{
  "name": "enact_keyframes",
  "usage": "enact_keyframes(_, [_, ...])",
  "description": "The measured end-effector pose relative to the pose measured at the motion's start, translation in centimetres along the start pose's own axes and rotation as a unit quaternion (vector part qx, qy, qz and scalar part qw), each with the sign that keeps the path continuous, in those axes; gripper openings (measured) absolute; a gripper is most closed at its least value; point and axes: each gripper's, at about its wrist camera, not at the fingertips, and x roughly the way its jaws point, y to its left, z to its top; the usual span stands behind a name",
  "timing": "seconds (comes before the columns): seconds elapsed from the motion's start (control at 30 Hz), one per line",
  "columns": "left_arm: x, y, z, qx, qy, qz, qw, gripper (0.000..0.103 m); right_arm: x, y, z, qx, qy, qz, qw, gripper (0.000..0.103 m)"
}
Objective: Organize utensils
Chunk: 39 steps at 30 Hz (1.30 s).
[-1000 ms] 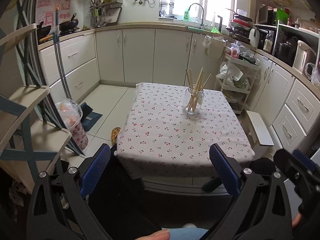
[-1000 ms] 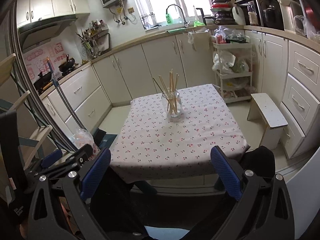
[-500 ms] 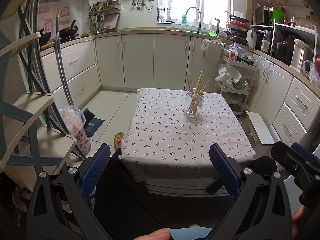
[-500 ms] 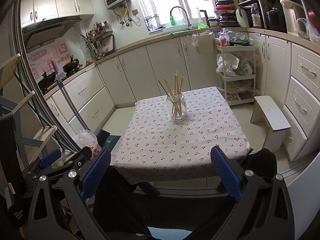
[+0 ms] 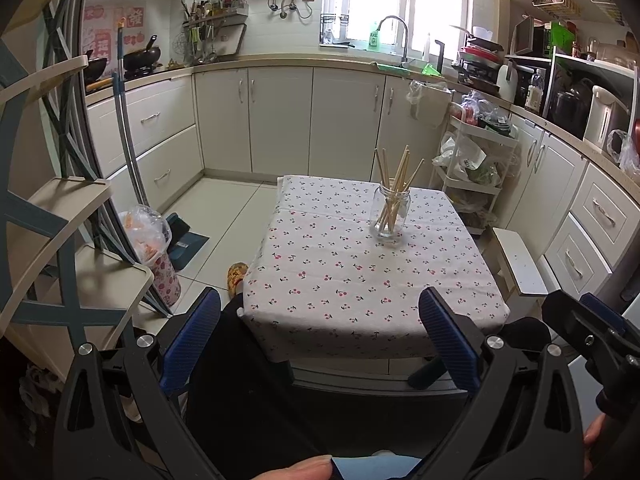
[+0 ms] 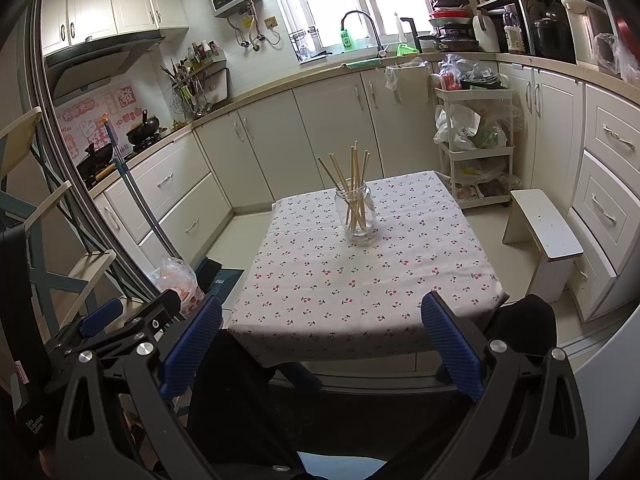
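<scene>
A clear glass jar (image 5: 389,213) holding several wooden chopsticks (image 5: 394,178) stands upright on a low table with a cherry-print cloth (image 5: 340,280). It also shows in the right wrist view, jar (image 6: 355,213) and chopsticks (image 6: 352,176), on the same cloth (image 6: 360,280). My left gripper (image 5: 320,336) is open and empty, held well back from the table's near edge. My right gripper (image 6: 322,338) is open and empty, also behind the near edge. The right gripper shows at the left wrist view's right edge (image 5: 592,332).
A small white stool (image 6: 548,240) stands right of the table. A wheeled cart (image 6: 474,140) with bags stands behind it. A bagged bin (image 5: 154,252) and a wooden shelf (image 5: 60,220) are at the left. Cabinets line the walls.
Both grippers have pulled back and risen a little, so the table and jar look farther off. Both stay open and empty.
</scene>
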Motion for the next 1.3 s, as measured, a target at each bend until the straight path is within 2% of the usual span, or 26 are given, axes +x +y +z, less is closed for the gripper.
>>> enact_keyframes(1.3, [0.02,-0.44,-0.28,-0.001,0.002,0.001,1.0000,0.095,0.04,0.06,0.07,0.001,0.001,0.001,1.000,0.096])
